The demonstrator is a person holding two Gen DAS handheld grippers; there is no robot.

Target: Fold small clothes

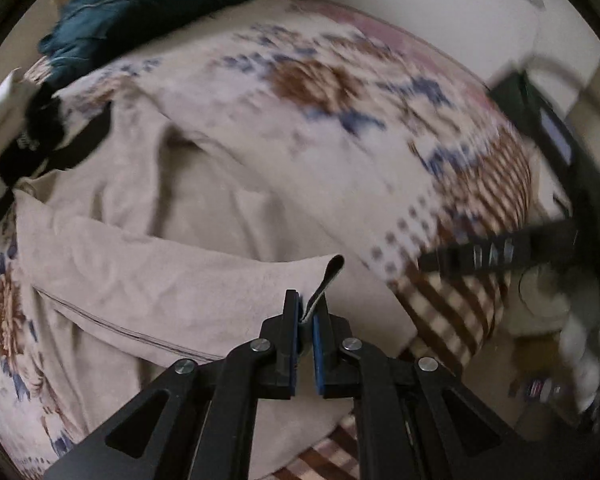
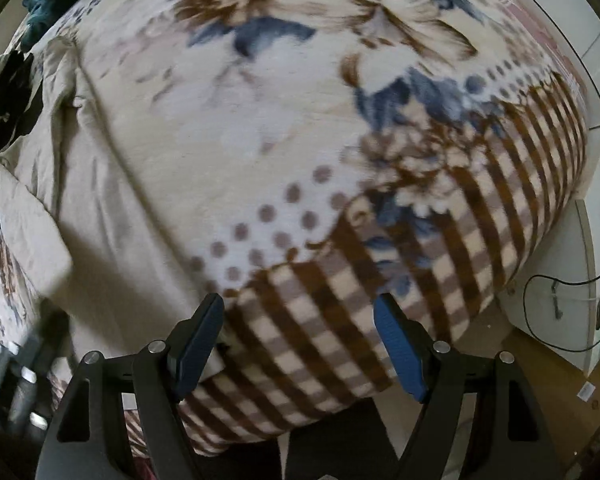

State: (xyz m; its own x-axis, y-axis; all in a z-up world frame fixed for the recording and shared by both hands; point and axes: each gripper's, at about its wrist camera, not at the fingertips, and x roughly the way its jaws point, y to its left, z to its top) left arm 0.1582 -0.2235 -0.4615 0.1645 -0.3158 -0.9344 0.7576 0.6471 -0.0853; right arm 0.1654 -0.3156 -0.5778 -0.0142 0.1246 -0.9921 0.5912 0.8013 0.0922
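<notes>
Both wrist views look steeply down from close above the bed [image 1: 380,120], each along its own claw. They share the flowered blanket [image 2: 260,120] and beige garment [image 1: 140,280].

One beige garment [image 1: 148,280] lies spread on one flowered blanket [image 1: 340,100], and one dark teal cloth [image 1: 140,4] sits bunched at the blanket's far edge. Two grippers show, each with two blue-padded fingers: the left gripper [image 1: 307,312] has its pair pinched together on one small fold of the garment, and the right gripper [image 2: 300,344] has its pair standing wide apart with nothing between them. Beside the bed stands one white cabinet [image 2: 580,280] with one black cable [image 2: 540,312] looping in front of it; the small things on the floor are too blurred to count.
</notes>
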